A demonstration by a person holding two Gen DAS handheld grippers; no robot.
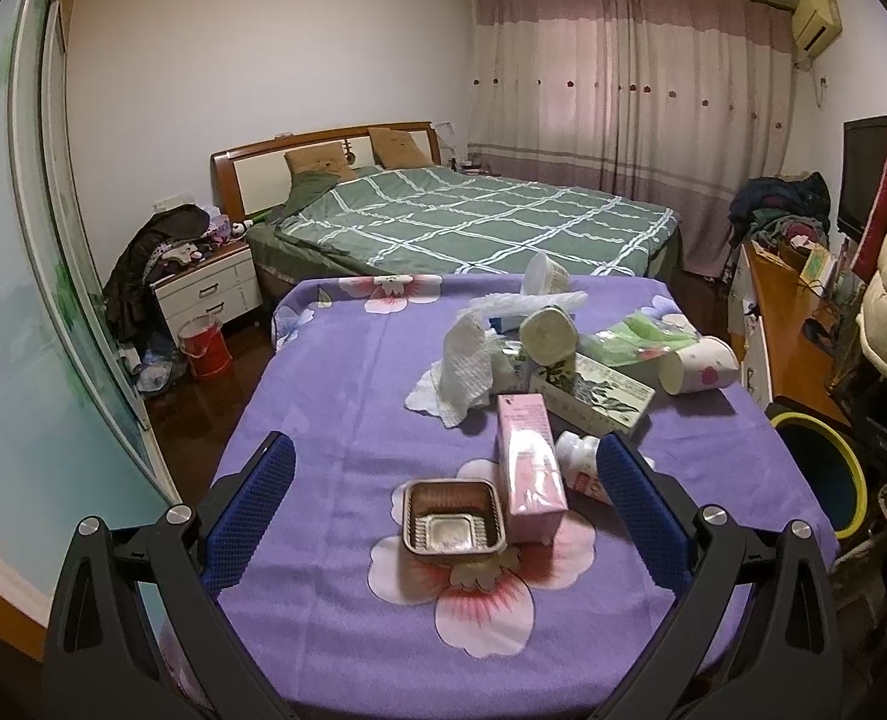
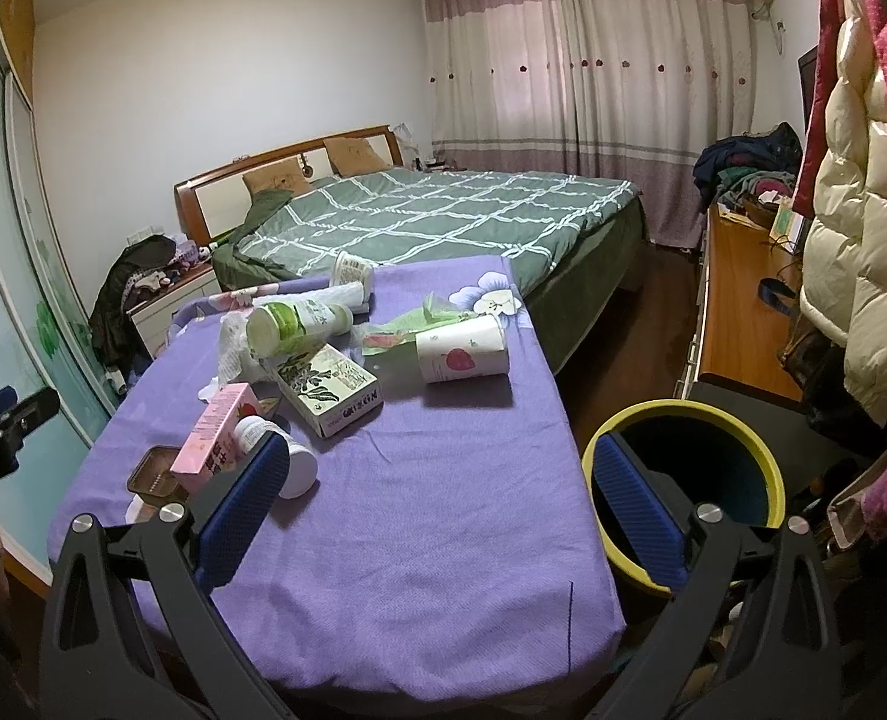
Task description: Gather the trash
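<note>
- Left wrist view: left claw spread wide, holding nothing, above the purple surface.
- Between its fingers: brown tray, with pink box upright just right of it and white bottle lying behind.
- Farther back: crumpled tissue, green-leaf carton, tipped paper cup, all in one cluster.
- Yellow-rimmed bin off the right edge of the surface.
- Right wrist view: right claw also wide and empty, left finger over the surface, right finger in front of the bin.
- Pink box, bottle, carton, cup left of and beyond the claw; lidded jar lying behind.
</note>
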